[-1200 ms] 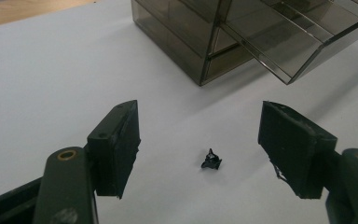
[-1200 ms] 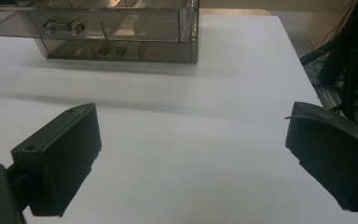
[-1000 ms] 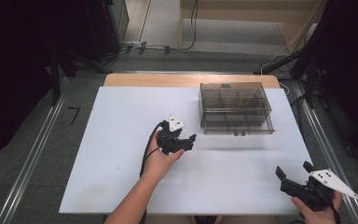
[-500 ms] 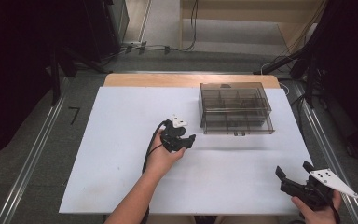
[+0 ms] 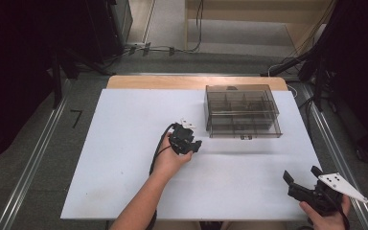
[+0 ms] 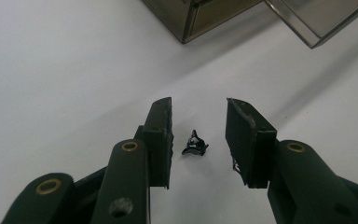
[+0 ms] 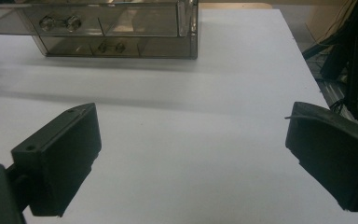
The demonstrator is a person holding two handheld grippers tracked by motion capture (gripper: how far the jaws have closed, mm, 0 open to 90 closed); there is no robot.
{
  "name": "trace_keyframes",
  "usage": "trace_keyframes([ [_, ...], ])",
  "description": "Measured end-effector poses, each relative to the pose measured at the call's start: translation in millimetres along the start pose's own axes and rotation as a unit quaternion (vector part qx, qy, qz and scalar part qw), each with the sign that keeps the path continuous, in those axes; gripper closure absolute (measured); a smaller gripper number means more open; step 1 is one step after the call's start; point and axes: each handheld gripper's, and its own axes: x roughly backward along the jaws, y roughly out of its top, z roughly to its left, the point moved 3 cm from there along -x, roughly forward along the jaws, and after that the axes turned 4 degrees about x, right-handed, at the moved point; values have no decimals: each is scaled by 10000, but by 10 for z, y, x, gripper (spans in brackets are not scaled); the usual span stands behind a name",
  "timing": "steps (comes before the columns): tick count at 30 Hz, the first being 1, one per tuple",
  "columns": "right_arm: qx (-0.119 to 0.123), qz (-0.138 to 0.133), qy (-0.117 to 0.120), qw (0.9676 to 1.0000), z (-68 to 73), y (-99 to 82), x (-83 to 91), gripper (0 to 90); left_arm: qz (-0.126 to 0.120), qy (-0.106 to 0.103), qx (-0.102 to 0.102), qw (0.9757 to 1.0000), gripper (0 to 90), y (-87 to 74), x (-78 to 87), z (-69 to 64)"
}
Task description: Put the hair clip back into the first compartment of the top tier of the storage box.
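I am closing my left claw [image 6: 198, 140] around a small black clip [image 6: 195, 144], pads not yet touching; my right claw [image 7: 191, 158] is spread wide.

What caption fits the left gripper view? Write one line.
Left gripper jaws closing around a small black clip on the white table.

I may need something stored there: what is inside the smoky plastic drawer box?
The drawer box is see-through: dividers split it into compartments, and two drawer fronts with knobs show in the right gripper view. The tinted walls blur any contents; I cannot tell what, if anything, lies inside.
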Motion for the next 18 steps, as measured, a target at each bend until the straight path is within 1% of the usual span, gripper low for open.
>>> trace_keyframes([
  [6,3,3,-4,10000,1,0,-3,18,84,-39,114,9999,649,-13,-46,15],
  [13,10,6,5,10000,1,0,-5,18,113,-52,124,9998,663,-16,-72,19],
  [18,13,5,3,10000,-2,0,-5,18,160,-37,129,9998,701,-28,-81,17],
])
